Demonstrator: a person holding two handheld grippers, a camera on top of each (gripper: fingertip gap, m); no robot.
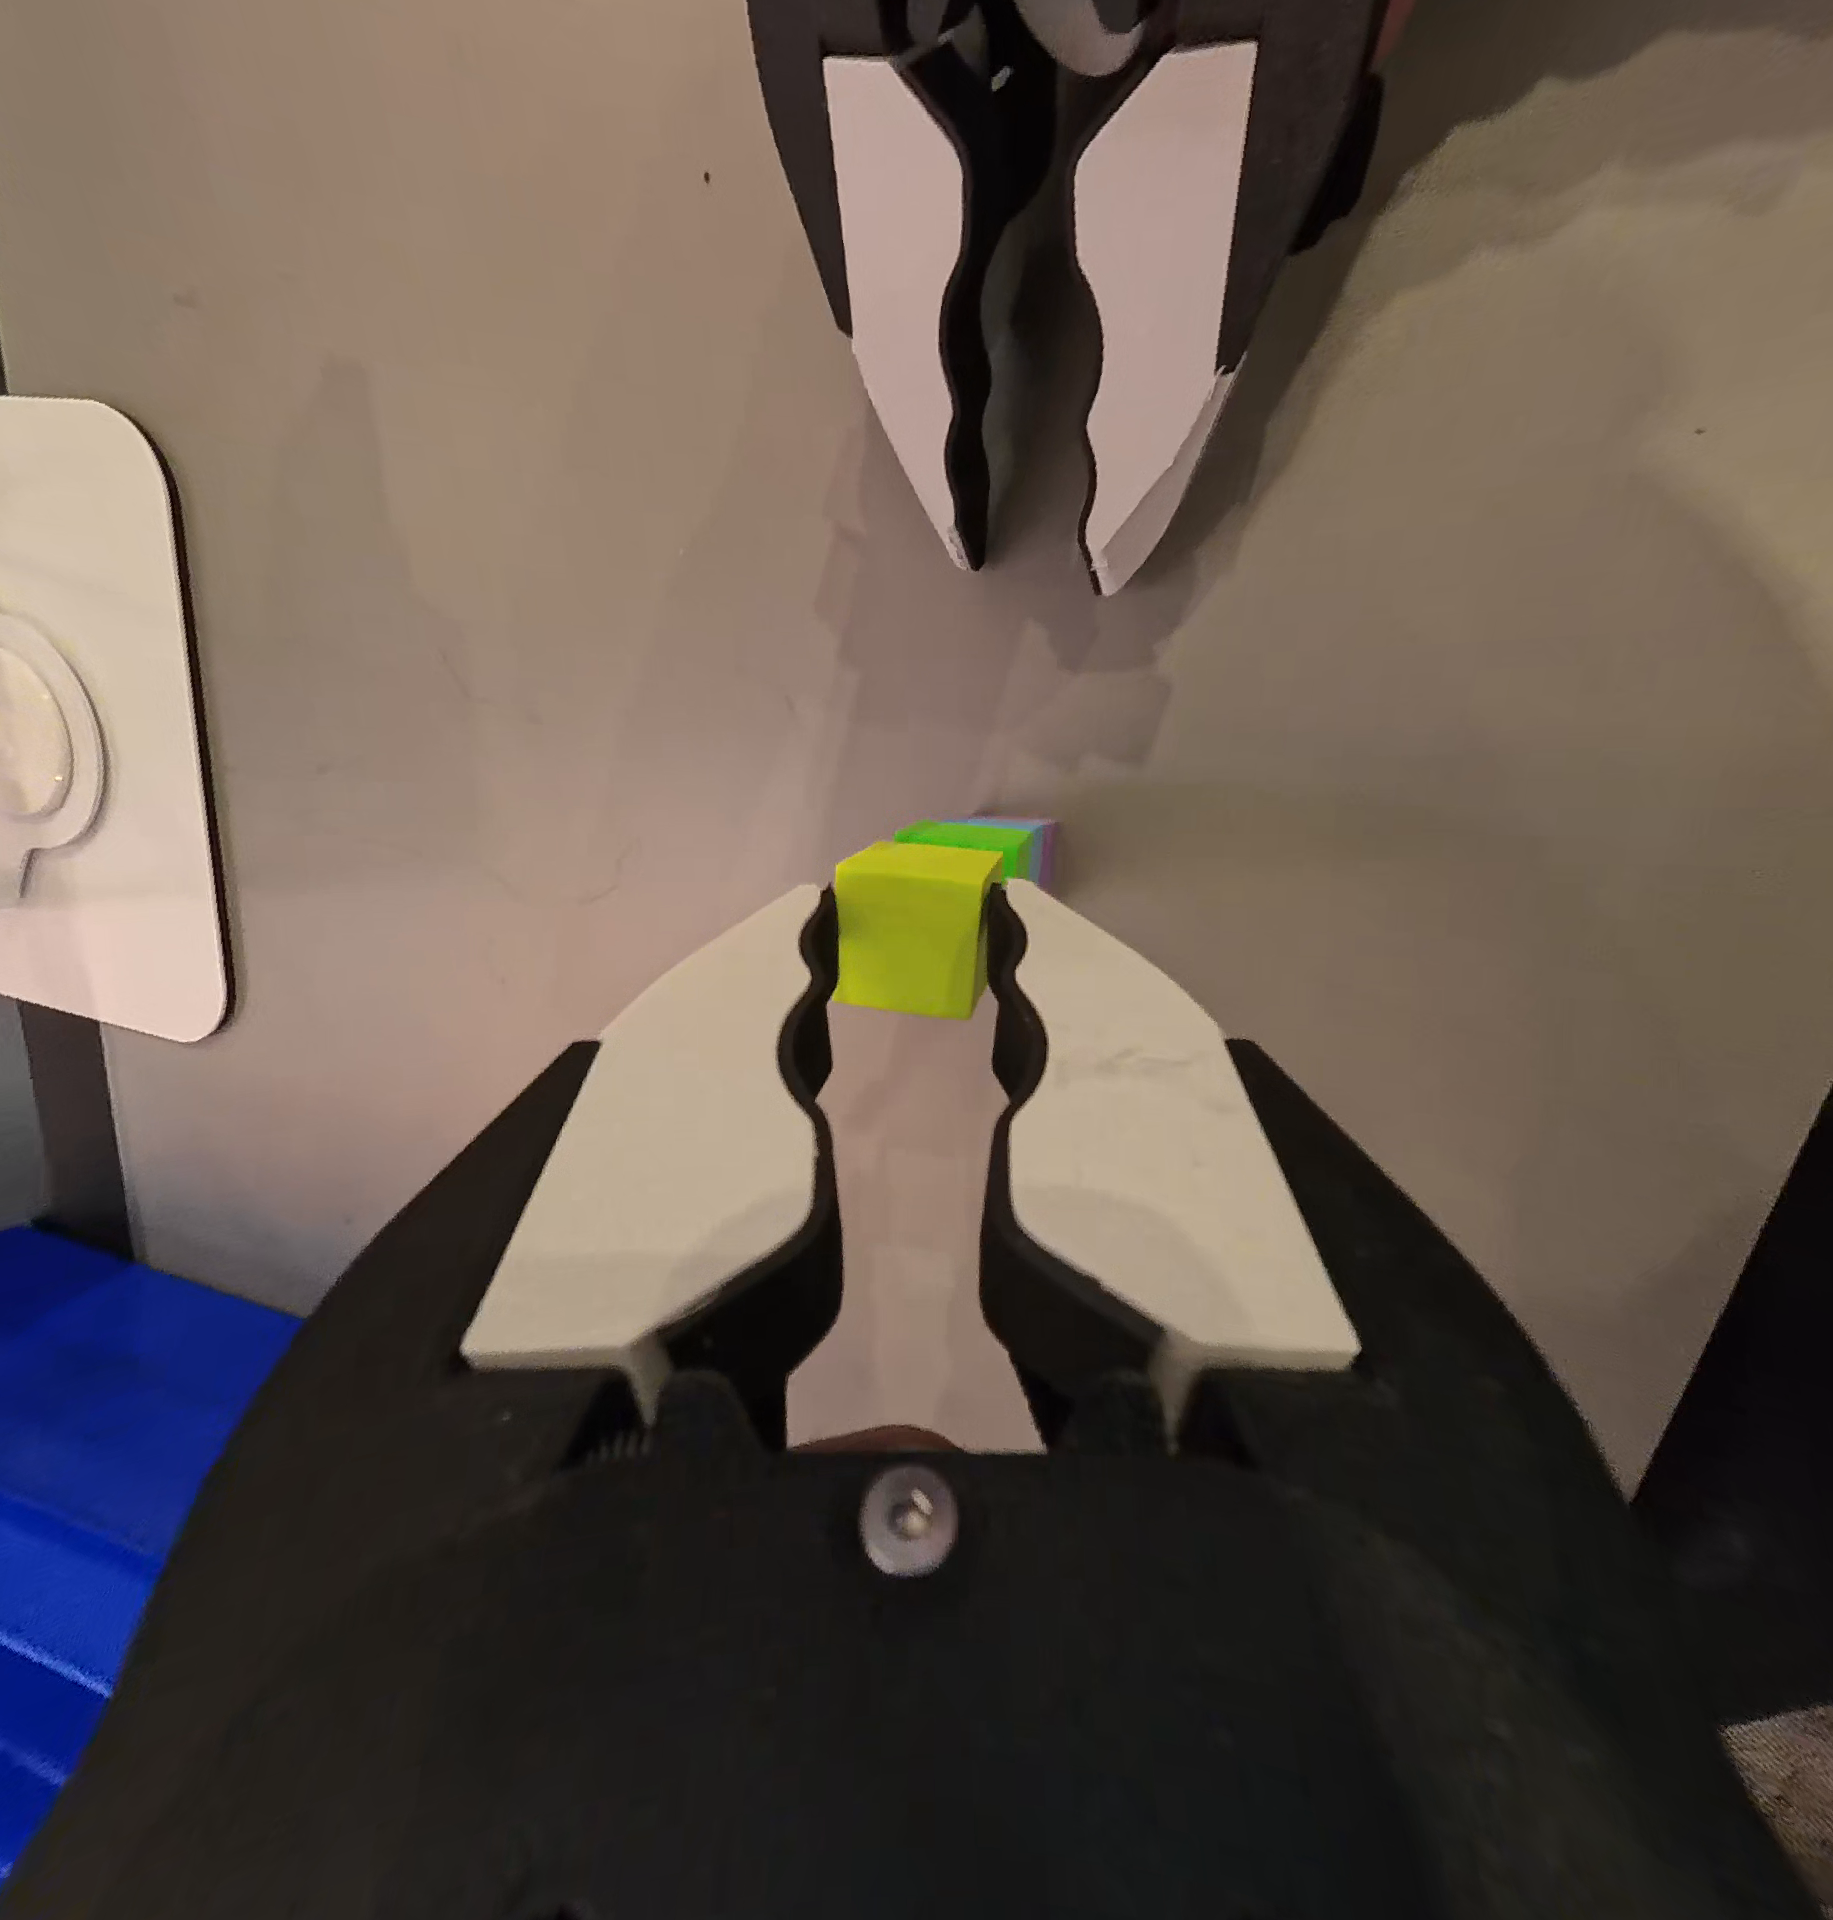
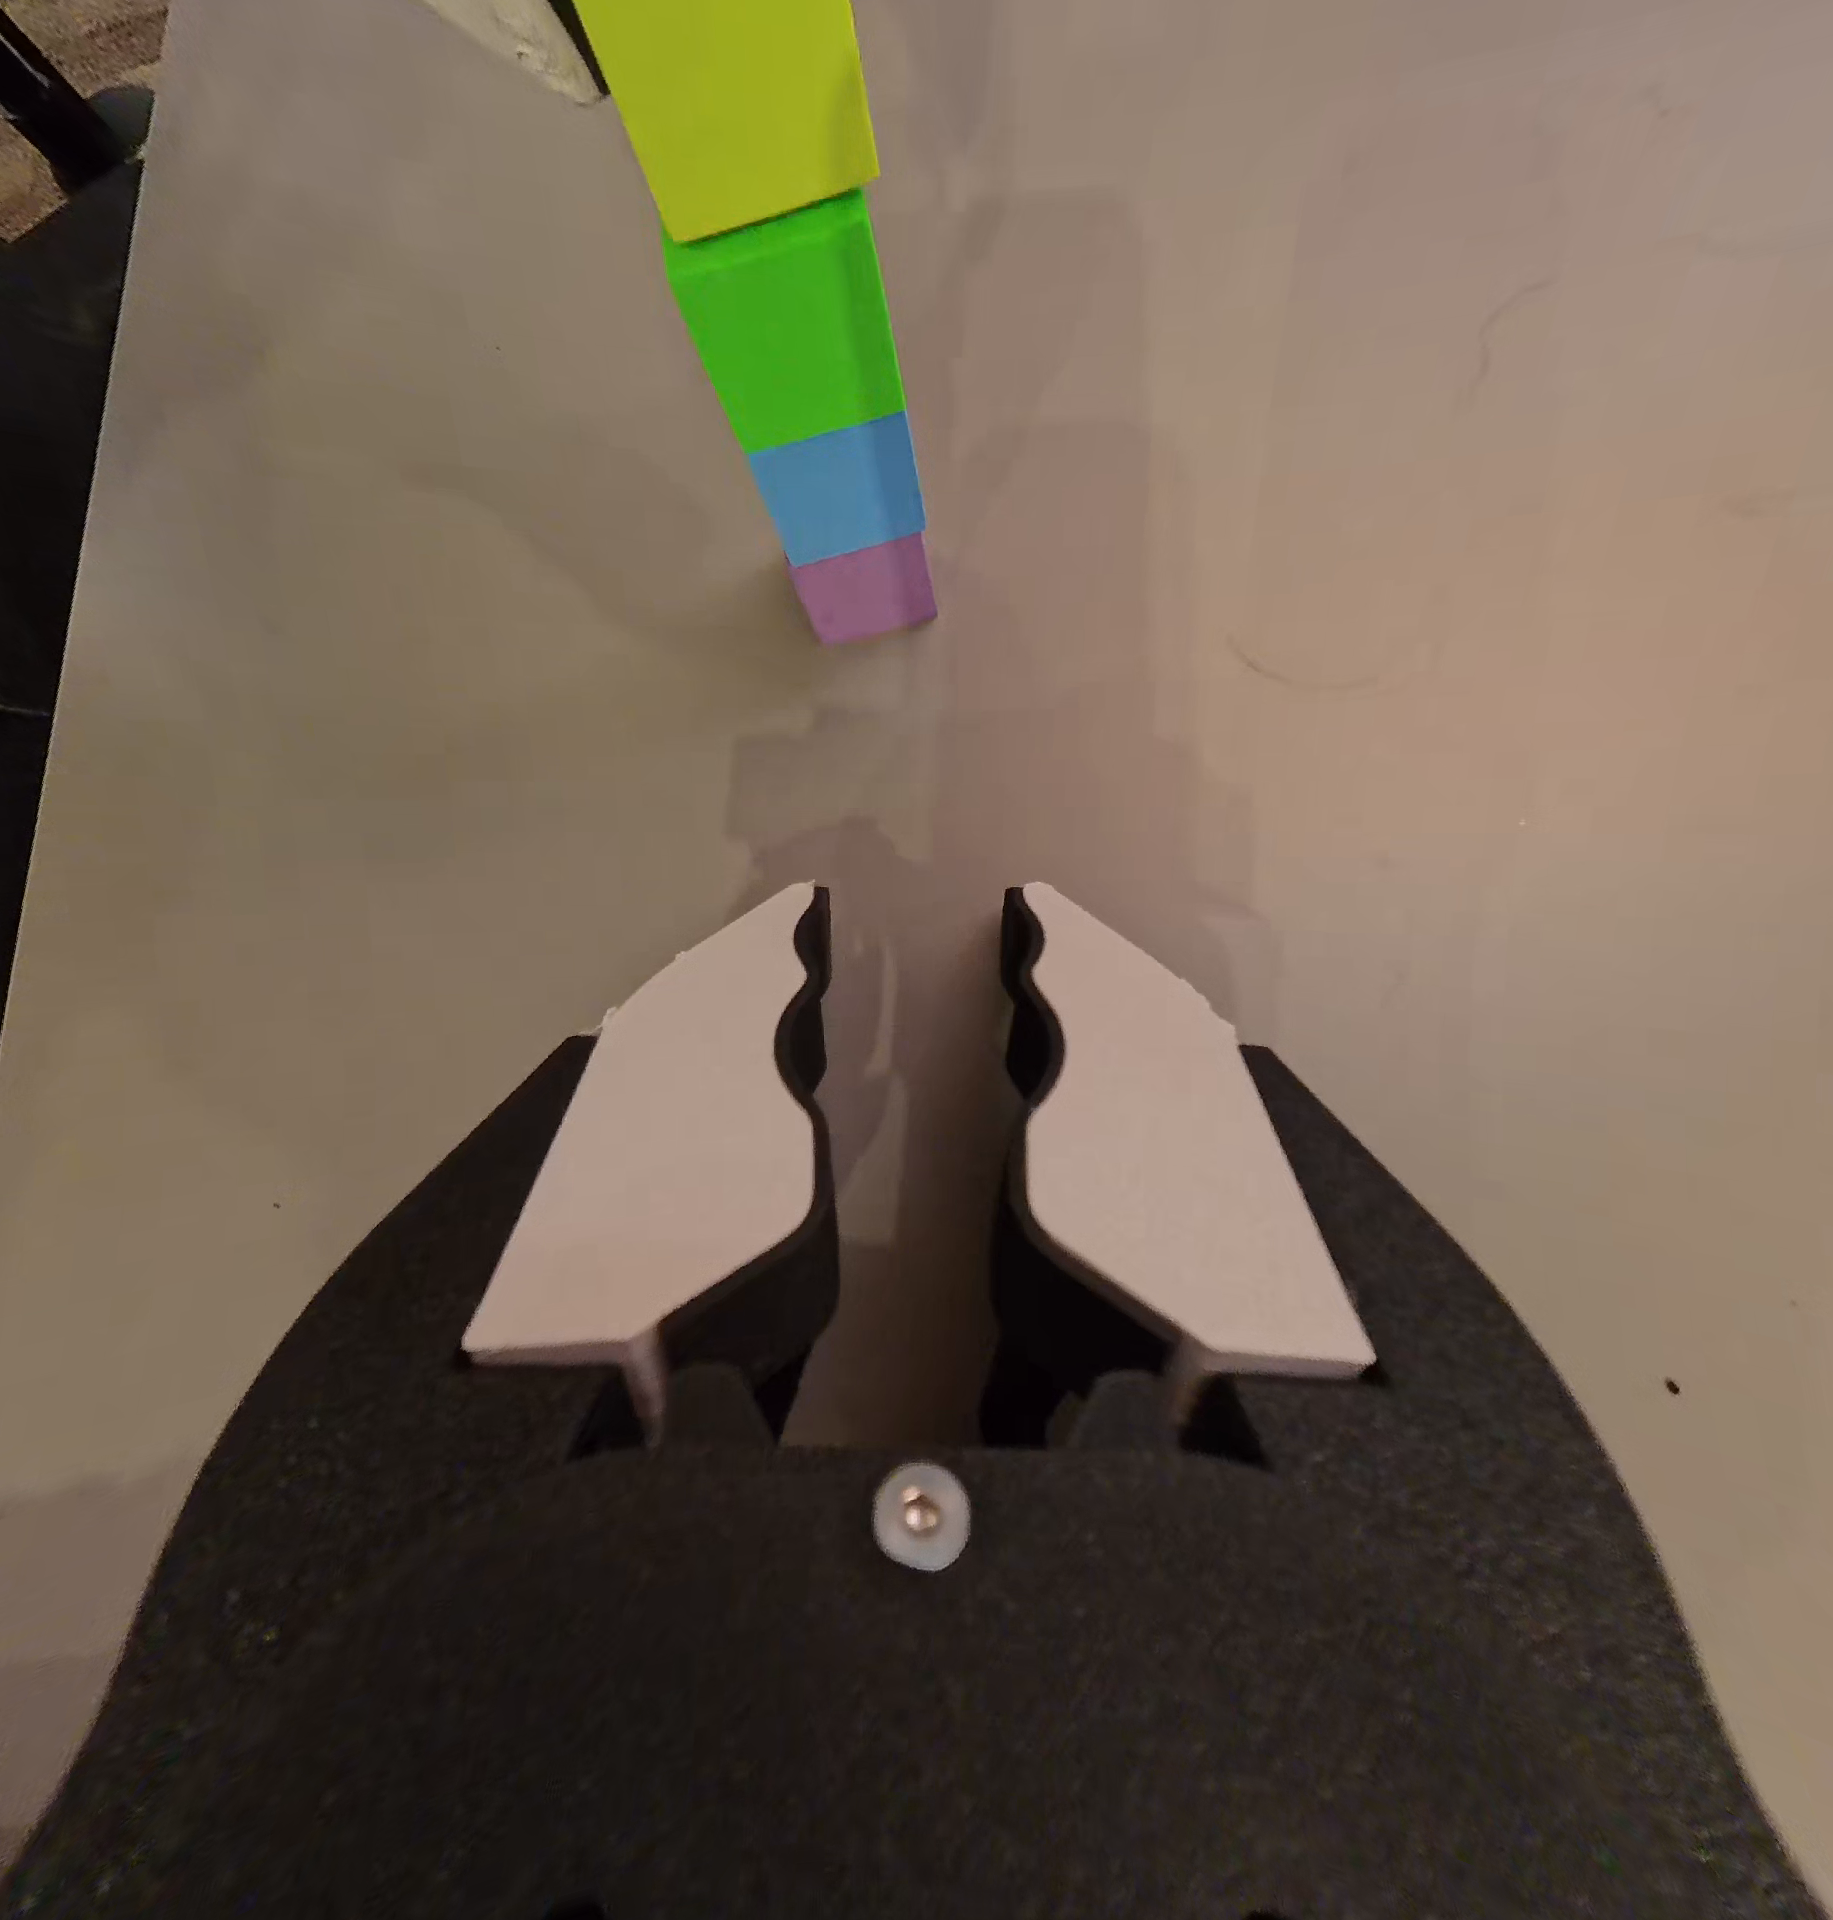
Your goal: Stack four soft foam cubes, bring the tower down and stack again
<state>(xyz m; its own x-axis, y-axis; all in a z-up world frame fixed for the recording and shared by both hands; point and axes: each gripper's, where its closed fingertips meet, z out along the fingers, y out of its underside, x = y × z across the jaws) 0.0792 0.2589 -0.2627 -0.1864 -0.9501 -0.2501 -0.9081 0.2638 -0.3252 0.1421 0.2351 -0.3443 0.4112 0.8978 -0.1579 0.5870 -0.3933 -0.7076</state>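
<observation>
The left gripper (image 1: pixel 910 914) is clenched on the yellow-green foam cube (image 1: pixel 907 940), its two black wavy pads pressed against the cube's left and right sides. That cube sits on top of a tower: under it come a green cube (image 2: pixel 792 332), a blue cube (image 2: pixel 839 494) and a purple cube (image 2: pixel 865 597) at the bottom, standing on the grey tabletop (image 2: pixel 1411 623). In the left wrist view the lower three show only as thin strips of colour behind the top cube; in the right wrist view the top cube is cut off by the upper edge and the fingers holding it cannot be seen. The right gripper (image 2: pixel 917 904) is released, its jaws apart over bare table, well short of the tower. At the left table edge a blue bin (image 1: pixel 70 1455) is partly cut off, its contents hidden, with a white plate-like fixture (image 1: pixel 81 717) beyond it.
</observation>
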